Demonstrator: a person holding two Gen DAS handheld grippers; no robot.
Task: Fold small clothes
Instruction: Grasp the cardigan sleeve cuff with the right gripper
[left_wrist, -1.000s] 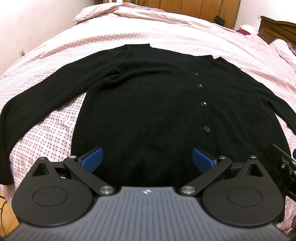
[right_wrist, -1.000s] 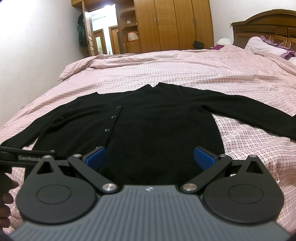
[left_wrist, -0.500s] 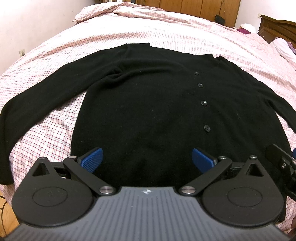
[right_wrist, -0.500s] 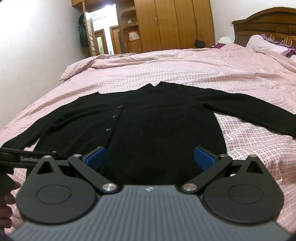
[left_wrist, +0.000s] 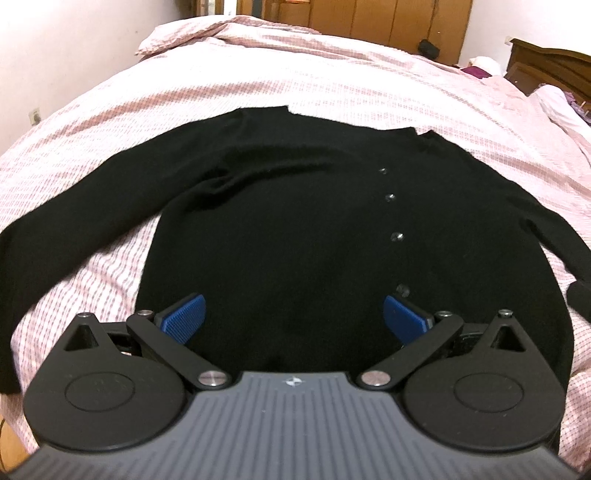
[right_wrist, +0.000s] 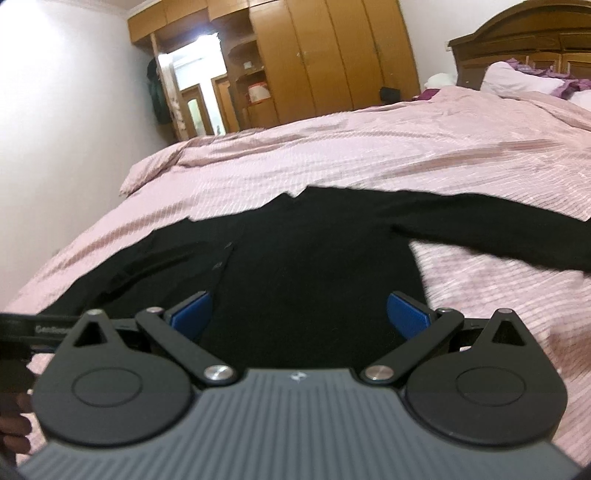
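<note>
A black buttoned cardigan (left_wrist: 288, 221) lies flat on the bed, front up, sleeves spread to both sides. Its row of buttons (left_wrist: 397, 236) runs down the right of centre in the left wrist view. My left gripper (left_wrist: 293, 319) hovers open over the hem, blue pads (left_wrist: 184, 317) wide apart, nothing between them. In the right wrist view the same cardigan (right_wrist: 314, 266) fills the middle, with one sleeve (right_wrist: 498, 236) stretching right. My right gripper (right_wrist: 299, 314) is open above the lower body of the cardigan, holding nothing. The hem itself is hidden behind both gripper bodies.
The bed's pink checked cover (left_wrist: 332, 74) spreads all round the cardigan. A wooden headboard (right_wrist: 524, 48) and pillows (right_wrist: 517, 79) lie at the right, wardrobes (right_wrist: 332, 62) and a doorway at the back. The other gripper (right_wrist: 33, 325) and a hand (right_wrist: 13, 424) show at the left edge.
Both grippers have tilted upward and moved a little forward, the right one more, so its view shows more of the room and is blurred. Both stay open.
</note>
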